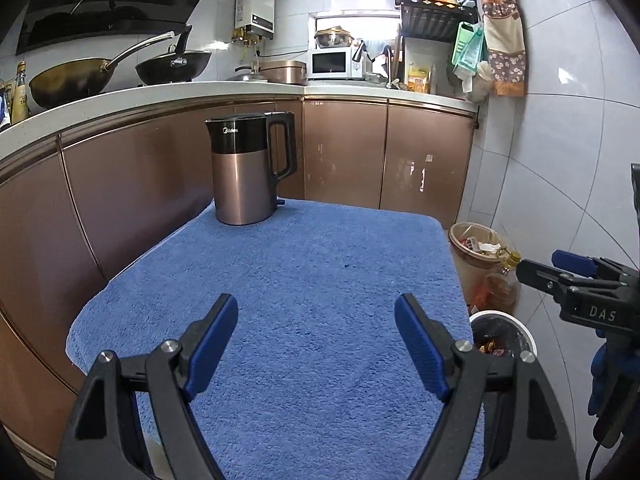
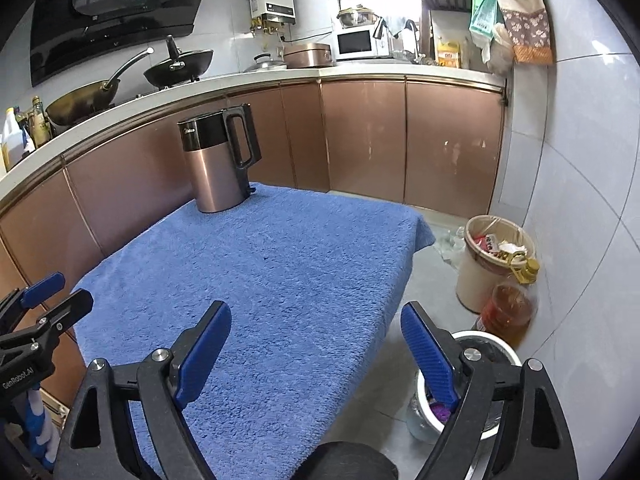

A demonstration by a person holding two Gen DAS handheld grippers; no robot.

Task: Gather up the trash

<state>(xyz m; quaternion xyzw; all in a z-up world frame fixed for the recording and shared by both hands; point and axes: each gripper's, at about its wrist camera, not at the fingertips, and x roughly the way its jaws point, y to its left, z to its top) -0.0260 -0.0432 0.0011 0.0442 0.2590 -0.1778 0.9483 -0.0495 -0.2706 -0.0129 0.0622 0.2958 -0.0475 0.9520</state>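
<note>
Down on the floor at the near right sits the white round bin (image 2: 490,340), rim showing, with purple and dark scraps inside it; from the left wrist view the same bin (image 1: 516,322) peeks out past the table's right edge, wrappers visible within. Just beyond it stands an amber-filled plastic oil bottle (image 2: 506,312), and farther back a beige lined waste basket (image 2: 486,276) stuffed with paper and packets. The right gripper (image 2: 316,354) hangs above the table's near right corner, blue pads spread wide, nothing between them. The left gripper (image 1: 316,346) hovers over the blue terry towel (image 1: 312,280) covering the table, its jaws also spread wide and empty. The towel looks bare except for a copper-and-black electric kettle (image 1: 250,168) standing upright at the far left corner. Behind, copper-coloured cabinet doors (image 1: 344,152) run under a white counter (image 1: 200,94).
</note>
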